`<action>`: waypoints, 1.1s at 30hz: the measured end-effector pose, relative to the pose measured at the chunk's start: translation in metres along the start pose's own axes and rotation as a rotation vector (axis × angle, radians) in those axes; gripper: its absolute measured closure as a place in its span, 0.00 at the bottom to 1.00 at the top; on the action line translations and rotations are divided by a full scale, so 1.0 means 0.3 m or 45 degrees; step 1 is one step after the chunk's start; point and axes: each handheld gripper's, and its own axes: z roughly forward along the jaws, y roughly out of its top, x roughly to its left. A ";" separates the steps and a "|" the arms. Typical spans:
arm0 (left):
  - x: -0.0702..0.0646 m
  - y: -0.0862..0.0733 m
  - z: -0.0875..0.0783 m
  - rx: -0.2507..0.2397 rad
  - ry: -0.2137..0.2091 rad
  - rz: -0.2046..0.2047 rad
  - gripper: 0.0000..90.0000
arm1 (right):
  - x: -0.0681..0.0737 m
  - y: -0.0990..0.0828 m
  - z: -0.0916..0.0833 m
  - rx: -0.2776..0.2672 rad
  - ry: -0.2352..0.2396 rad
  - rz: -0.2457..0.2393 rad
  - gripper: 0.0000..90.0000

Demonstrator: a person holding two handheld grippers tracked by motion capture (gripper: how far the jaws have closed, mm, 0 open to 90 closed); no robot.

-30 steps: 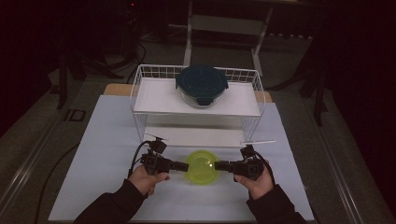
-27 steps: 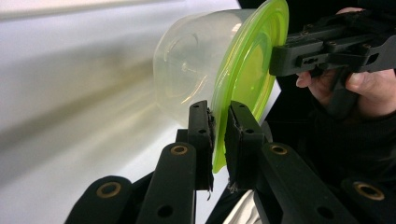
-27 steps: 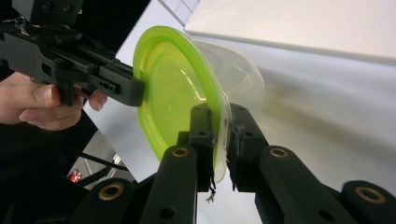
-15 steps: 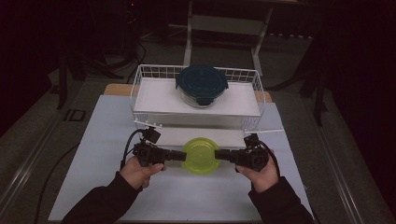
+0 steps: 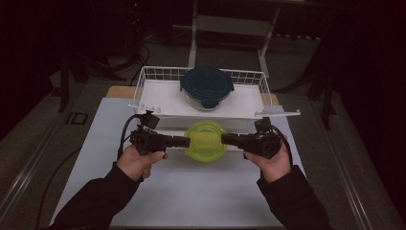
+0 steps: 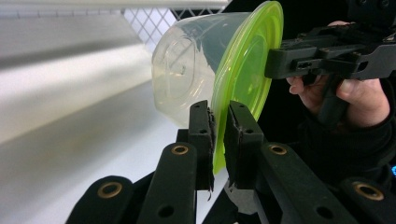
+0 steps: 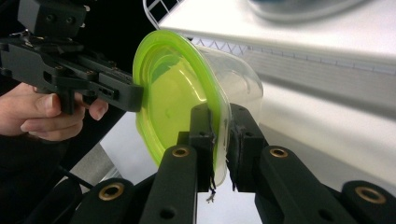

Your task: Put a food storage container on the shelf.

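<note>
A clear tub with a lime-green lid [image 5: 206,140] hangs level above the white table, just in front of the wire rack. My left gripper [image 5: 186,141] pinches the lid's rim on its left side, and my right gripper [image 5: 224,139] pinches the rim on the opposite side. In the left gripper view the jaws [image 6: 219,112] are shut on the green rim [image 6: 247,60], with the other gripper [image 6: 275,60] clamped at the far edge. The right gripper view has its jaws [image 7: 222,116] shut on the lid [image 7: 173,93] too, the left gripper [image 7: 135,98] across from it.
A white wire rack [image 5: 148,84] stands at the back of the table, with a glass bowl under a dark blue lid [image 5: 207,85] on its top shelf. A white mat [image 5: 191,191] covers the table in front. Dark floor and stands surround it.
Both hands have lifted the green-lidded tub off the table, and it now hangs higher and nearer the rack's front. Both grips on the rim are unchanged.
</note>
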 end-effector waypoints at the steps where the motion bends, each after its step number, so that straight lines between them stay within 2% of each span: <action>1: -0.008 0.013 -0.007 -0.006 0.004 0.006 0.90 | 0.003 0.012 -0.004 -0.008 0.002 -0.003 0.91; 11: -0.064 0.144 -0.067 -0.079 0.036 0.077 0.90 | 0.031 0.151 -0.044 -0.089 -0.005 -0.060 0.90; 19: -0.096 0.233 -0.094 -0.116 0.069 0.111 0.90 | 0.035 0.238 -0.059 -0.144 -0.021 -0.068 0.90; 27: -0.102 0.317 -0.092 -0.142 0.096 0.109 0.91 | 0.020 0.317 -0.062 -0.175 -0.057 -0.062 0.90; 33: -0.078 0.379 -0.072 -0.148 0.107 0.080 0.91 | -0.009 0.375 -0.052 -0.184 -0.085 -0.032 0.90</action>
